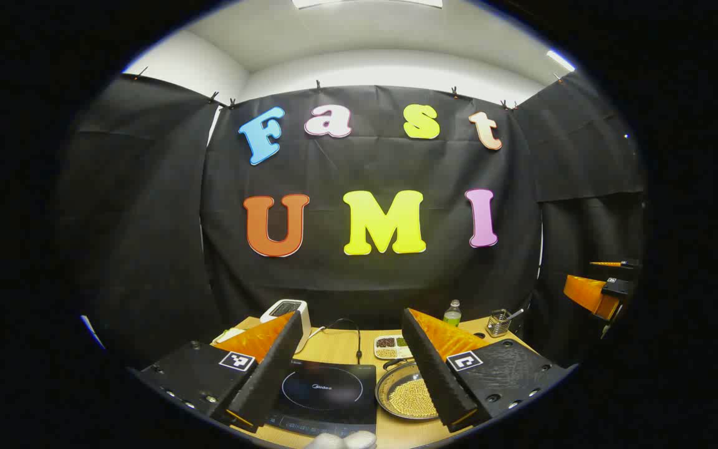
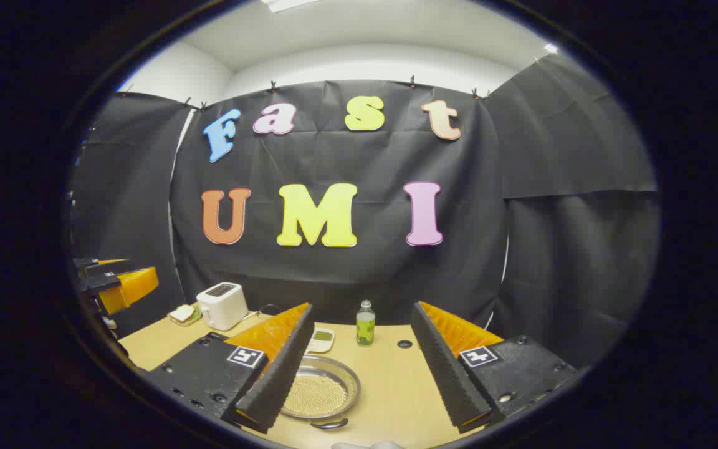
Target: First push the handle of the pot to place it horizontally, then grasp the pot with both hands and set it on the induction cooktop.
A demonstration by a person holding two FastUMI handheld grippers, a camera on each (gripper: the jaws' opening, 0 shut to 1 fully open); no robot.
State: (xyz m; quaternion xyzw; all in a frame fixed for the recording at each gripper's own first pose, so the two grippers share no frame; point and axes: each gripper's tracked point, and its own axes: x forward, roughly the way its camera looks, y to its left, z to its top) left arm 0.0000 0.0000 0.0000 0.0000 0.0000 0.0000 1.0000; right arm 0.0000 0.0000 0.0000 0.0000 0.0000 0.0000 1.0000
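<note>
Bench (image 1: 340, 349) of pale wood grain runs across the booth, black cloth hung behind it and a white ceiling above; in the left gripper view, going left to right, a white toaster (image 1: 287, 312) stands at the back edge; a flat black induction cooktop (image 1: 328, 390) with a ring on its glass lies near the front edge; a small divided dish (image 1: 392, 347) sits behind it; the pot (image 1: 406, 393), a shallow round metal pan holding pale beads, rests on the bench just right of the cooktop, not on it; a green bottle (image 1: 452, 313) and a wire-mesh holder (image 1: 499, 322) stand farther back. The left hand-held gripper (image 1: 353, 380) is spread wide over the cooktop, gripping nothing. In the right gripper view the right hand-held gripper (image 2: 359, 383) is likewise wide open above the pot (image 2: 318, 390), whose dark handle (image 2: 329, 424) points toward the front edge; bare bench lies to the pot's right.
</note>
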